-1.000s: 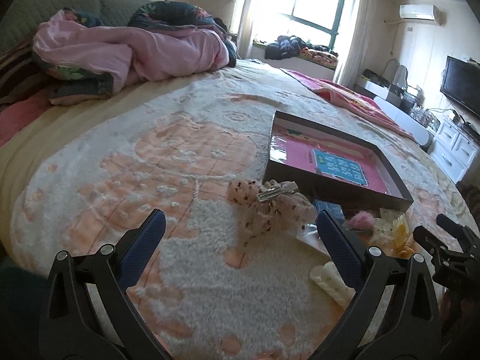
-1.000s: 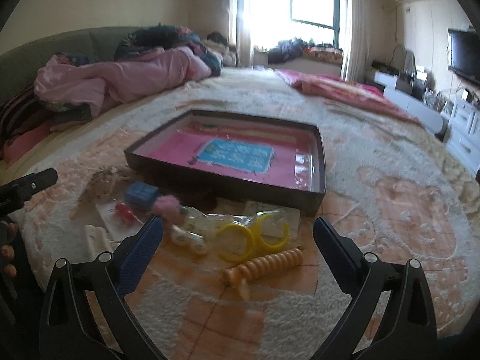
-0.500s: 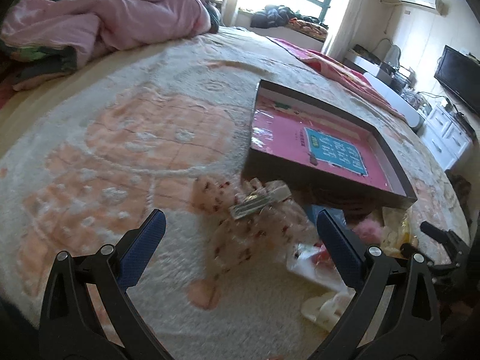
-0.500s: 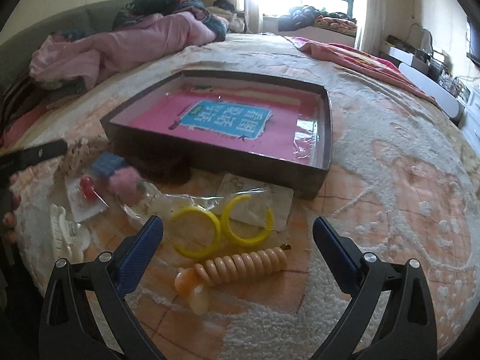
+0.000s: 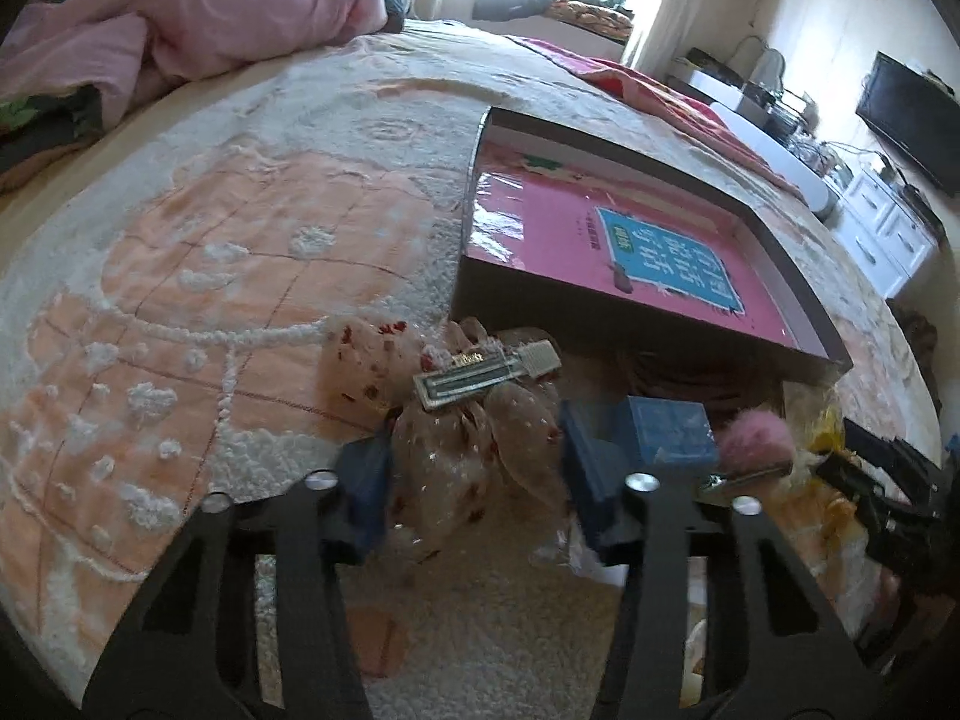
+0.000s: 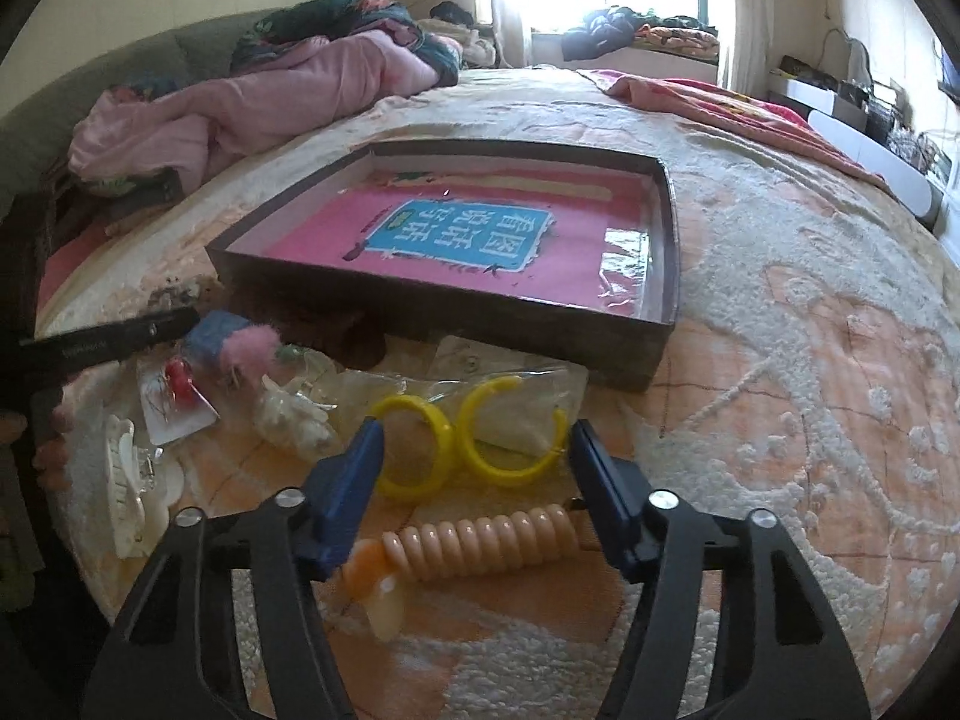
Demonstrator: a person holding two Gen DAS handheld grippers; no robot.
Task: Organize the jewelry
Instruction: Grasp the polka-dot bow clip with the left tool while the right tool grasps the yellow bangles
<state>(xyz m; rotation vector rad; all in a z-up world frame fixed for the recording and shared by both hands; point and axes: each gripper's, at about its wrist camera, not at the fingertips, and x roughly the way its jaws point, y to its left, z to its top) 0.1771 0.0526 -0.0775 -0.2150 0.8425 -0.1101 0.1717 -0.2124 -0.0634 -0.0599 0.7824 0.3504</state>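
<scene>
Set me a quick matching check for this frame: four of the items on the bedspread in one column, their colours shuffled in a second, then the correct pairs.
Items:
1. hoop earrings
2. spiral hair tie
3. pom-pom
4. claw clip

Colours:
A. white
B. pink
C. yellow
D. peach

Pairs: 1-C, 2-D, 3-B, 4-A
</scene>
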